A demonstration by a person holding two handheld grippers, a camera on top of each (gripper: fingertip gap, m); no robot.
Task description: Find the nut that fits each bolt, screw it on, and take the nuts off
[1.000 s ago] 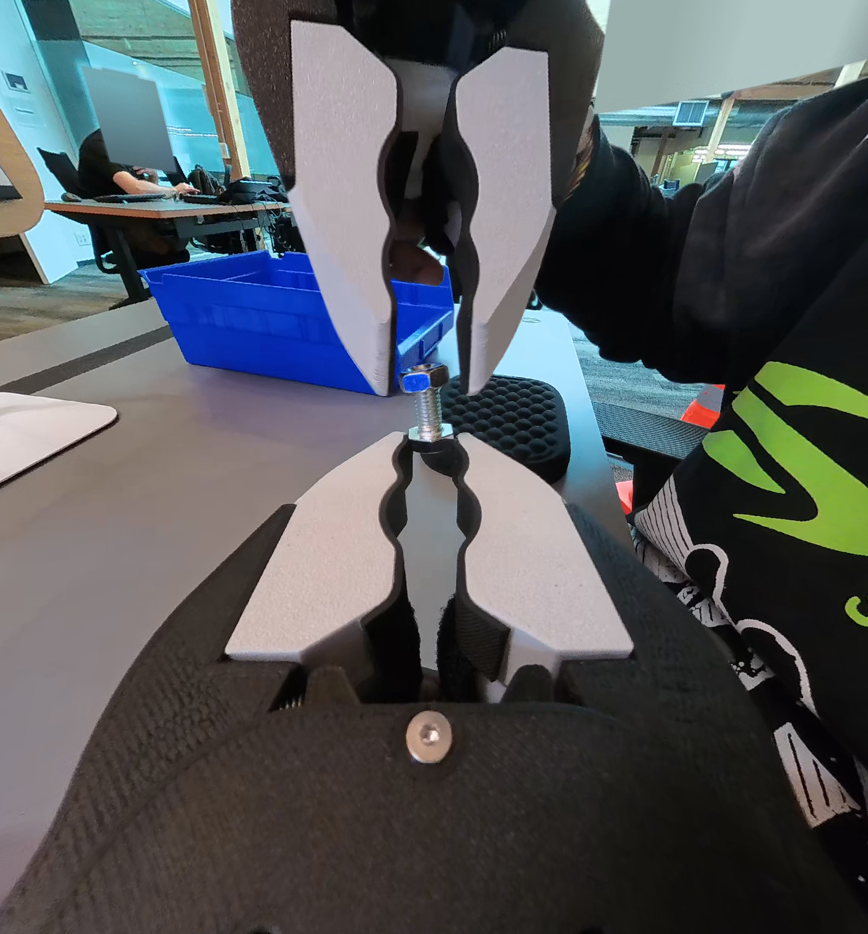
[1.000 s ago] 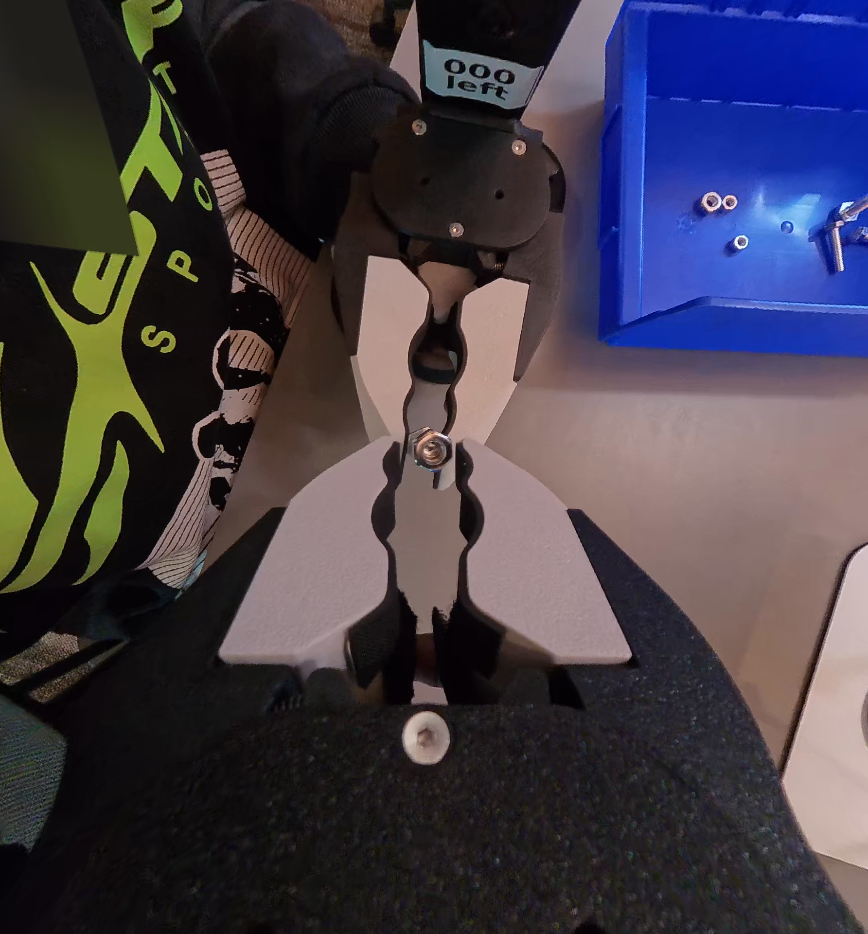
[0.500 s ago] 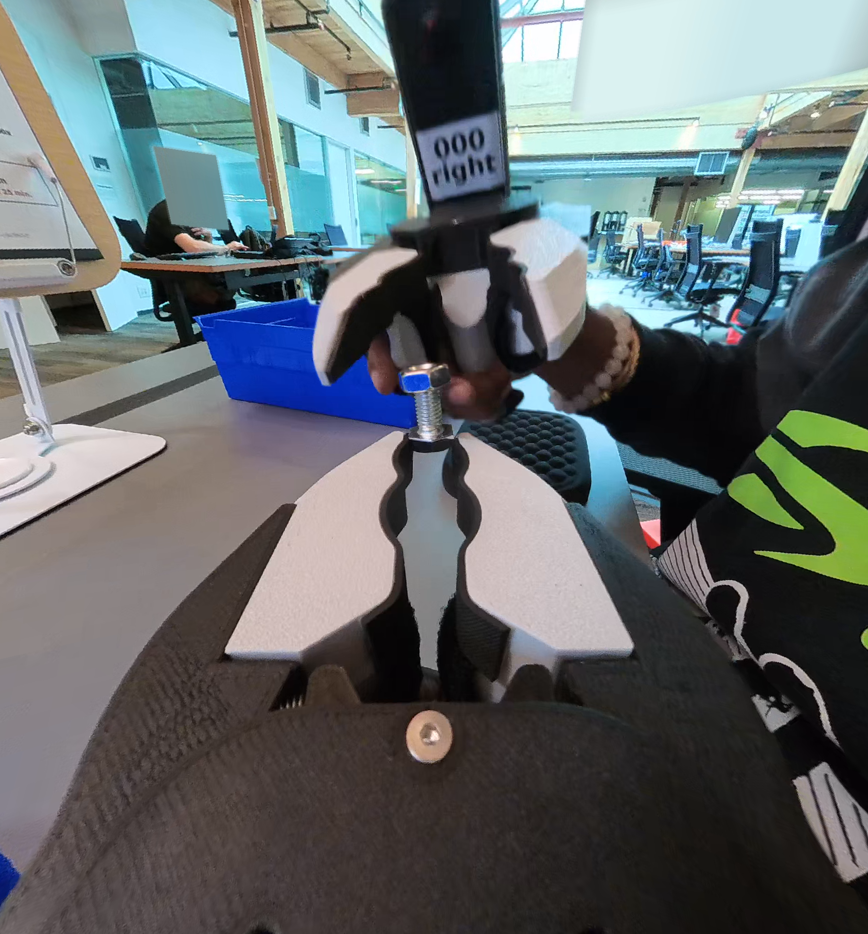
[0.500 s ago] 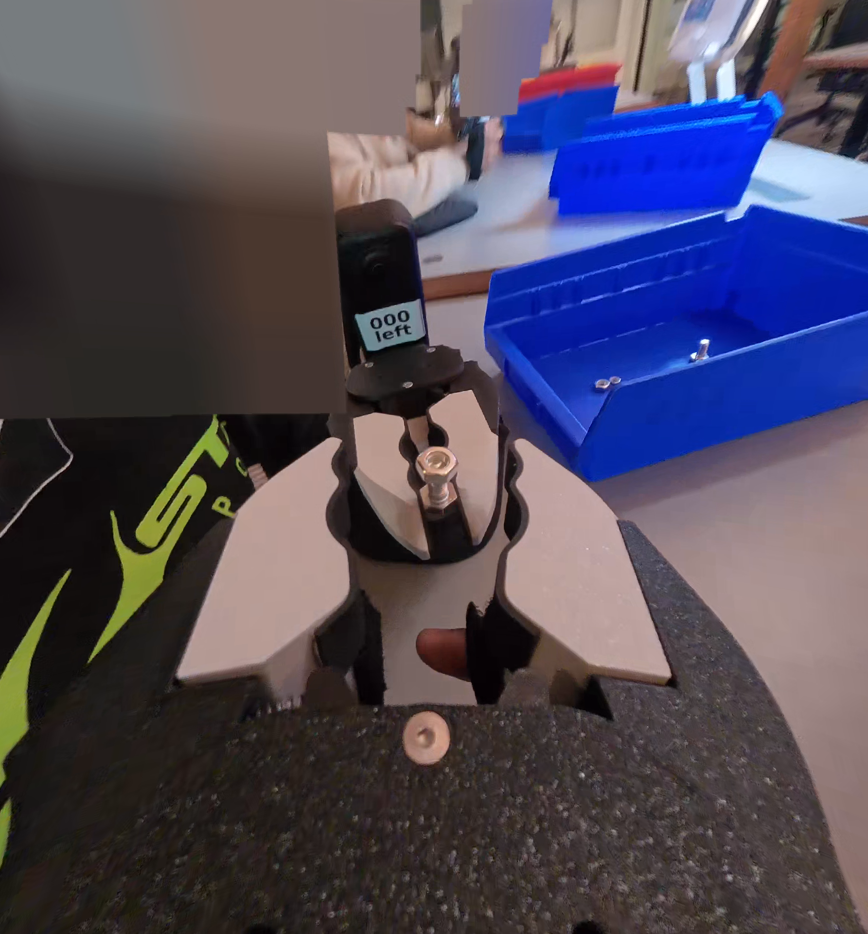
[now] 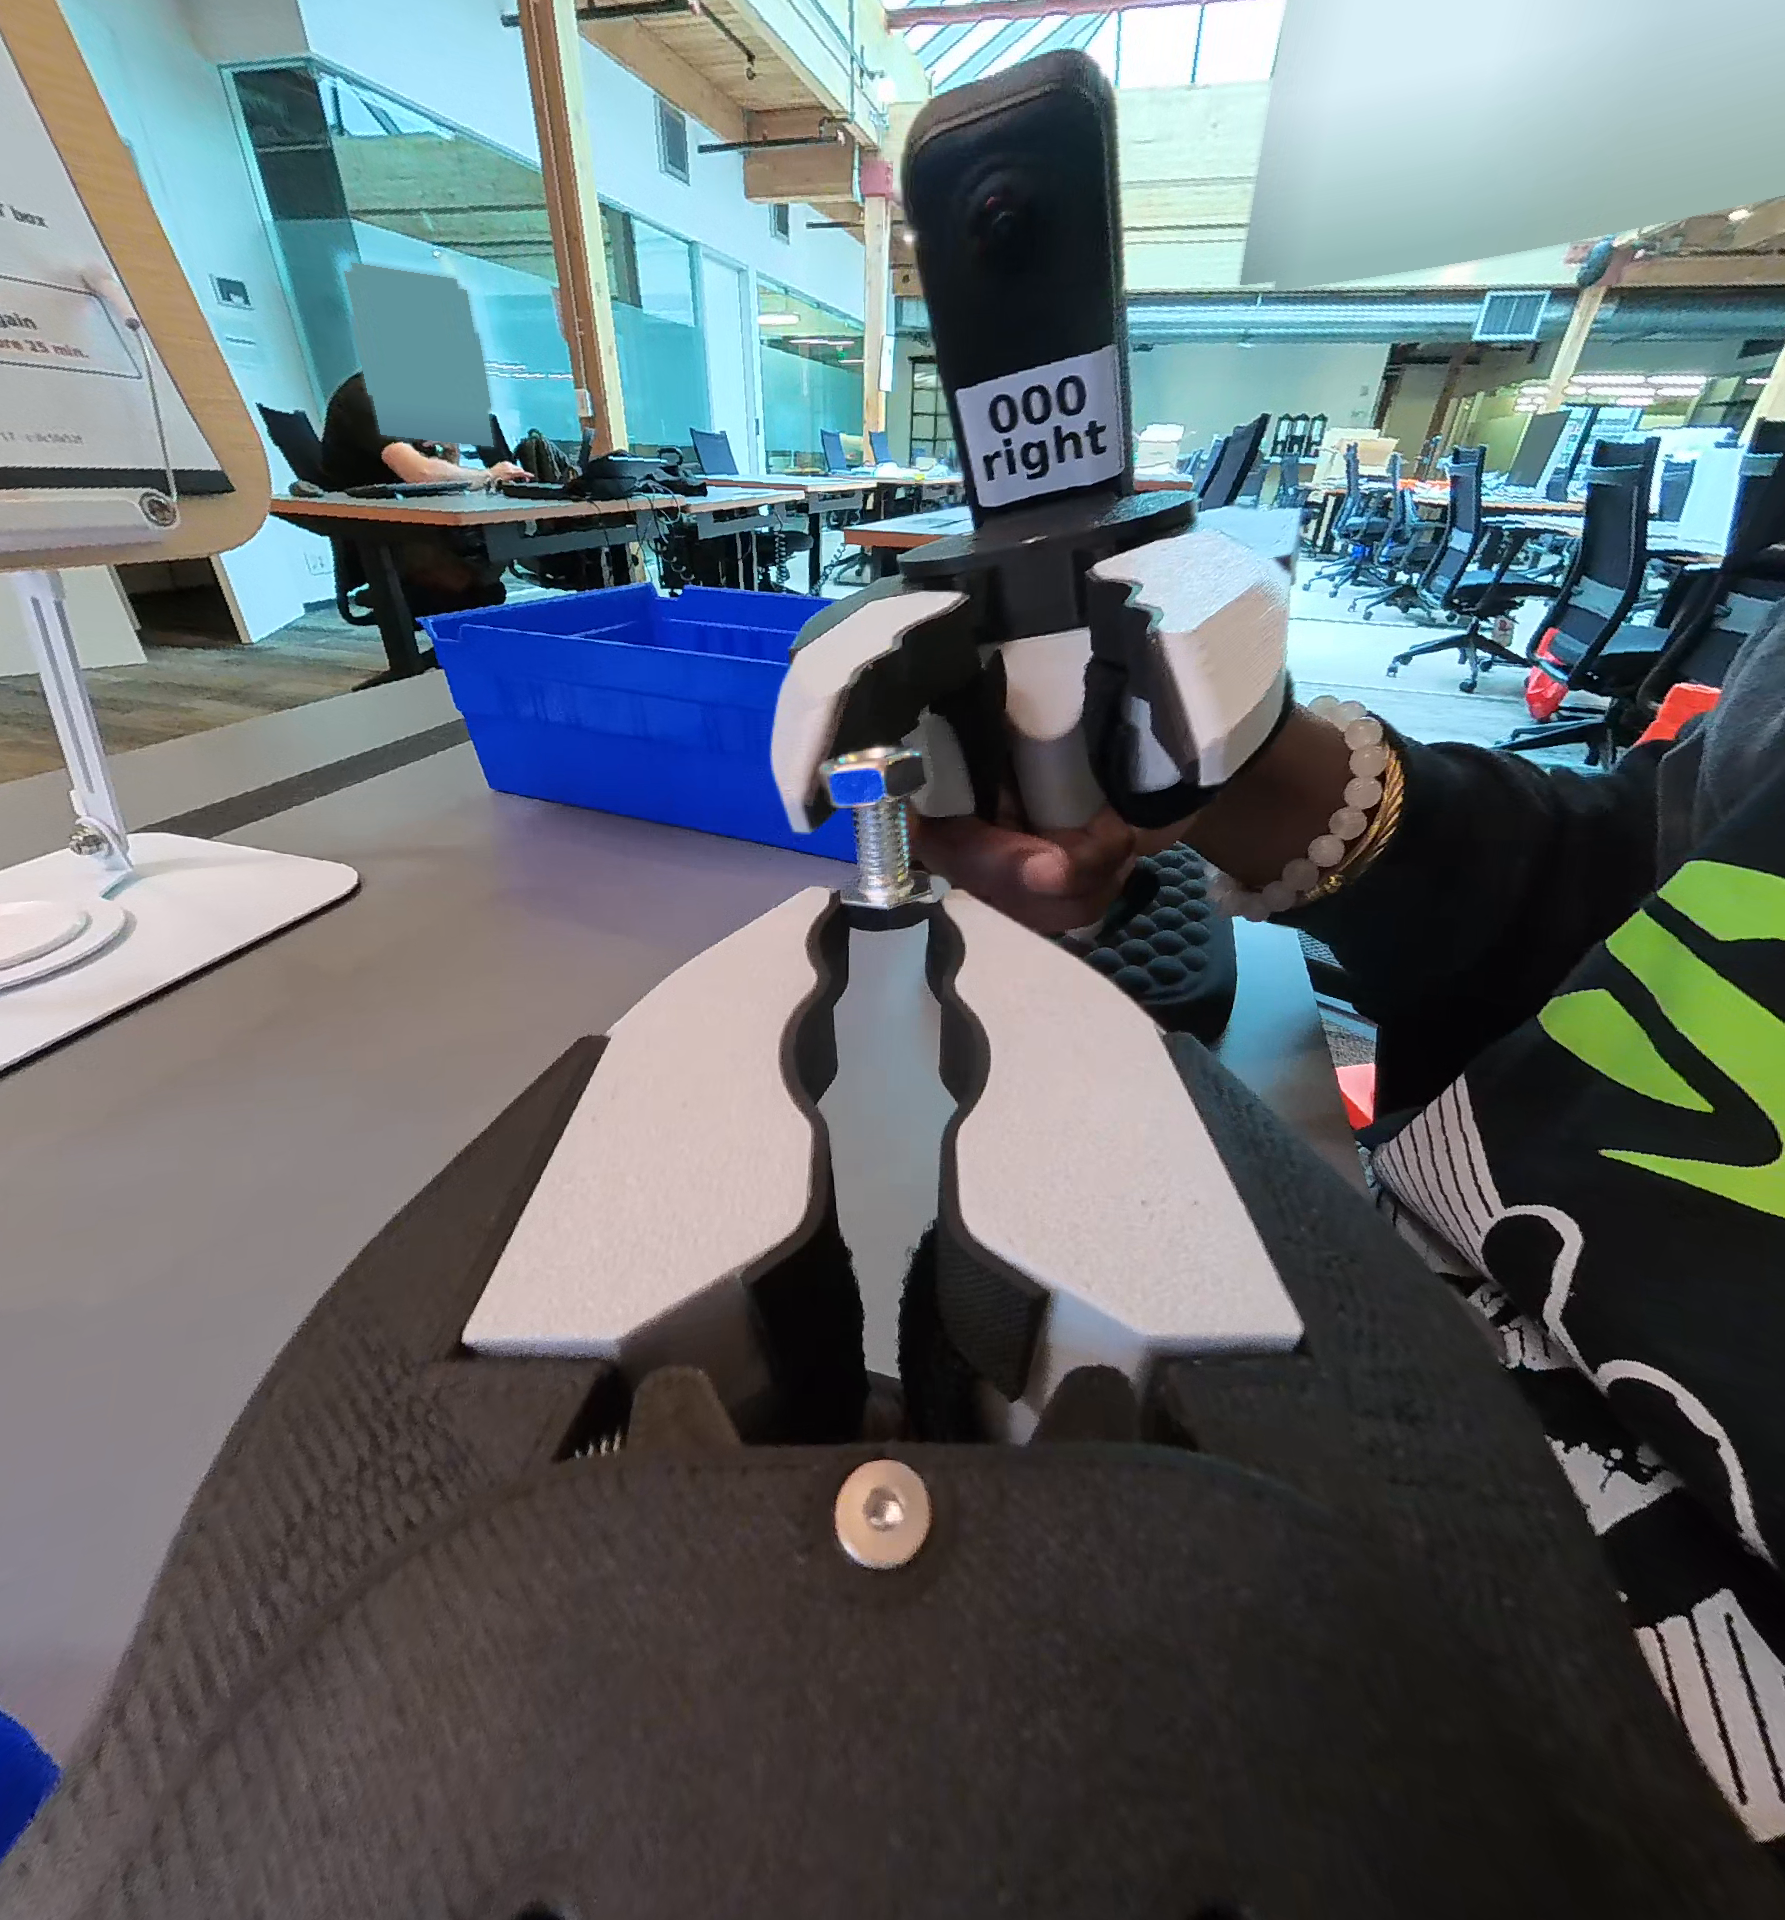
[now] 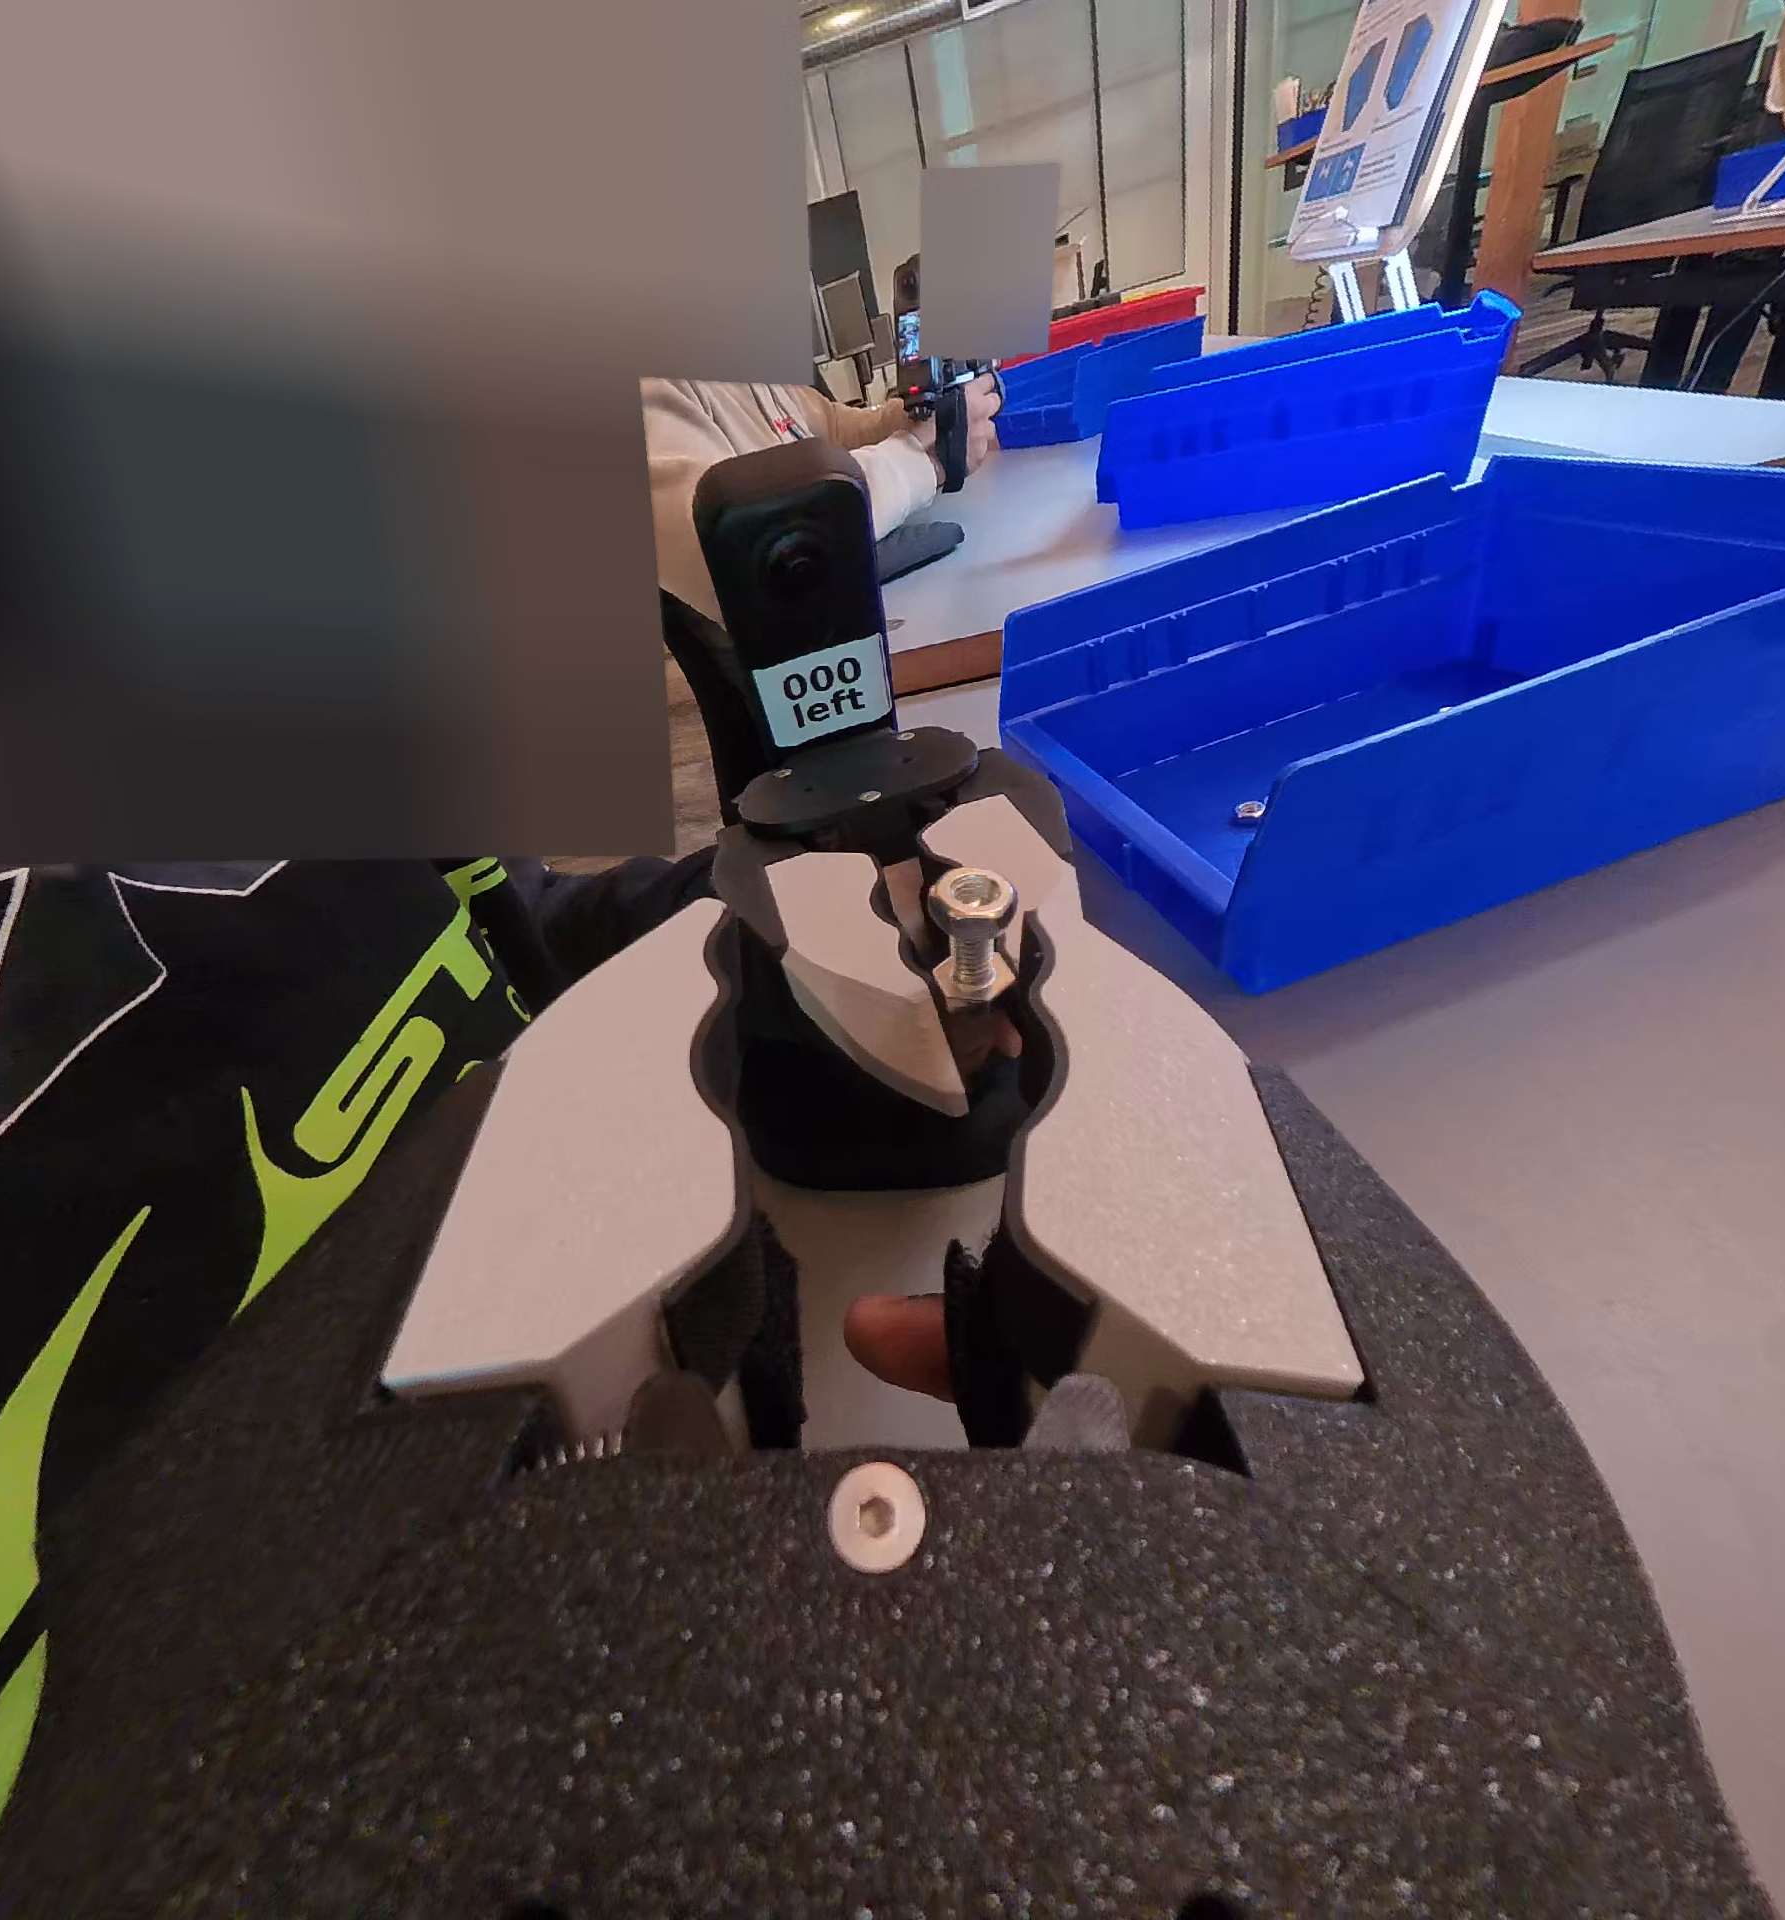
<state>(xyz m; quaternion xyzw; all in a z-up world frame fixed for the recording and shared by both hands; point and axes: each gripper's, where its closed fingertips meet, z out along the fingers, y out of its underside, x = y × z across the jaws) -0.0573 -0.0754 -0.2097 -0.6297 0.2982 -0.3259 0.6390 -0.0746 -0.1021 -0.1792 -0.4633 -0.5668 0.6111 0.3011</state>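
The left gripper (image 5: pixel 883 914) had its two white fingers (image 5: pixel 680 1122) drawn nearly together, with only a narrow wavy slot between them, and their tips pinched the lower end of a steel bolt (image 5: pixel 875 831) at the centre of the left wrist frame. A hexagonal part sat right at those tips; whether it was the bolt's head or a nut could not be told. The threaded shank rose straight up from the tips, its long axis vertical in the frame, and a hex nut (image 5: pixel 872 777) sat at its upper end.

The right gripper (image 5: pixel 981 748), in the upper middle of the left wrist frame, was spread wide, its fingers apart and gripping nothing. One fingertip hung just beside the nut, and contact could not be made out.

In the right wrist view, that same right gripper (image 6: pixel 877 997) showed a broad gap between its grey fingers (image 6: pixel 597 1174). Through the gap the left gripper (image 6: pixel 955 1003) appeared at frame centre, clamped on the bolt (image 6: pixel 971 966), which leaned slightly to the upper left with the nut's (image 6: pixel 971 902) open bore facing the camera.

A blue bin (image 6: pixel 1439 831) stood on the grey table (image 6: pixel 1594 1143) at right, with a loose nut (image 6: pixel 1249 809) on its floor. The same blue bin (image 5: pixel 618 717) sat behind the bolt in the left wrist view.
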